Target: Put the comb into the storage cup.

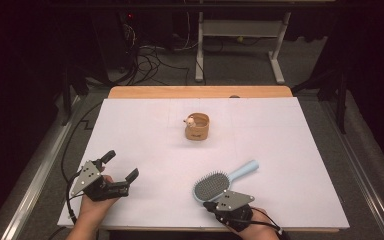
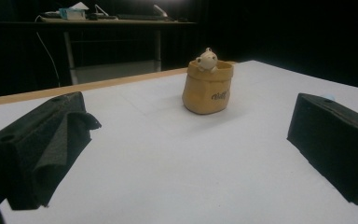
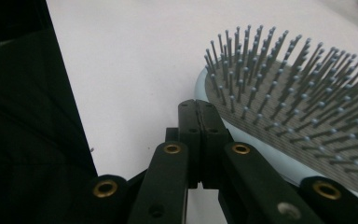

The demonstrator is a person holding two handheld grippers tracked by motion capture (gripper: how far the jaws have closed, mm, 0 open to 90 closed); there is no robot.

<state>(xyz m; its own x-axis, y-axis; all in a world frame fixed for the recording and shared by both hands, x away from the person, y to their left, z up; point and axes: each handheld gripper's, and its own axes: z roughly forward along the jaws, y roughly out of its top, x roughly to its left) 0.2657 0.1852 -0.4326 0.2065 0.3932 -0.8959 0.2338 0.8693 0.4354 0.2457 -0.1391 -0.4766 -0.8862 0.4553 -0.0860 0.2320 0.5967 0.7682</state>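
A small tan pot (image 1: 197,127) with a pale toy figure (image 1: 191,120) on its rim stands at the middle of the white table top (image 1: 280,140). A light blue hairbrush (image 1: 212,185) lies bristles up at the front right, its handle towards the far right. My left gripper (image 1: 122,164) rests open at the front left, nothing between its jaws. In the left gripper view the pot (image 2: 207,88) stands well ahead of that gripper (image 2: 189,126). My right gripper (image 1: 207,204) is shut, its tips (image 3: 198,105) beside the near rim of the brush head (image 3: 284,107).
A wooden strip (image 1: 200,92) borders the table's far side. Beyond it, cables (image 1: 150,60) lie on the floor by a white desk frame (image 1: 240,30). The right gripper sits close to the table's front edge (image 1: 180,229), and dark floor (image 3: 23,116) shows past it.
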